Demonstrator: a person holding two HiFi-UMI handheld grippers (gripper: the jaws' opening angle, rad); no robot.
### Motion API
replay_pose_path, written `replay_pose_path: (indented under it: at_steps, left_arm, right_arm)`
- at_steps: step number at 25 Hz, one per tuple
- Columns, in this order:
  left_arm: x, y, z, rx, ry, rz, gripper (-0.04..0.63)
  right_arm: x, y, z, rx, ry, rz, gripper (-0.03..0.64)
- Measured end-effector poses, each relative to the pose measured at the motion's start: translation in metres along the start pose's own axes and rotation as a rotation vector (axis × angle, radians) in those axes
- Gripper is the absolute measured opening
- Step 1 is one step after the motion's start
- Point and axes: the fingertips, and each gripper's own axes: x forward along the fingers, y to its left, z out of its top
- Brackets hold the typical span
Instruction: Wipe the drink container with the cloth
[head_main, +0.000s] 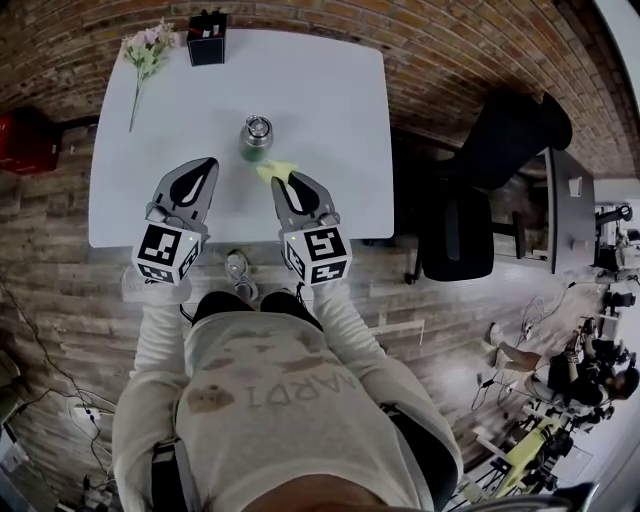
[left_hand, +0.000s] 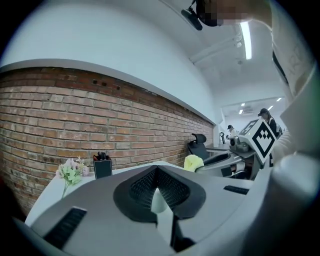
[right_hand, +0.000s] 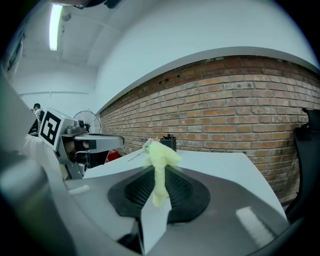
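A white table (head_main: 335, 110) is seen from above, set against a red brick wall (right_hand: 240, 107), with a floor of worn wooden planks (head_main: 60, 290) around it. The drink container (head_main: 256, 138), green with a metal lid, is stood upright near the middle of the tabletop, just beyond the two grippers and between their lines. The right gripper (head_main: 289, 180) is clenched on a pale yellow cloth (head_main: 276, 170), which is pinched between the jaw tips and bunched above them; the cloth is held just beside the container's near right side, and contact between the two cannot be made out. The left gripper (head_main: 207, 163) is held over the table to the left of the container, its jaws brought together at the tips with nothing gripped between them. At the far edge of the table a black pen holder (head_main: 207, 40) is placed, and a sprig of pale pink flowers (head_main: 147, 48) is laid at the far left corner. A black office chair (head_main: 480, 200) is parked to the right of the table, with a dark desk (head_main: 568, 210) beyond it. A red object (head_main: 25, 140) is seen by the wall at the left. Strip lights (left_hand: 246, 40) are mounted on the white ceiling.
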Motion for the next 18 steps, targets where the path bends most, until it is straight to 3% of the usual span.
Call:
replay_pose_path:
  at_steps: [18]
  left_arm:
    - [-0.072, -0.039, 0.041, 0.016, -0.112, 0.104, 0.002]
  right_arm:
    - [-0.081, 0.019, 0.061, -0.025, -0.157, 0.013, 0.072]
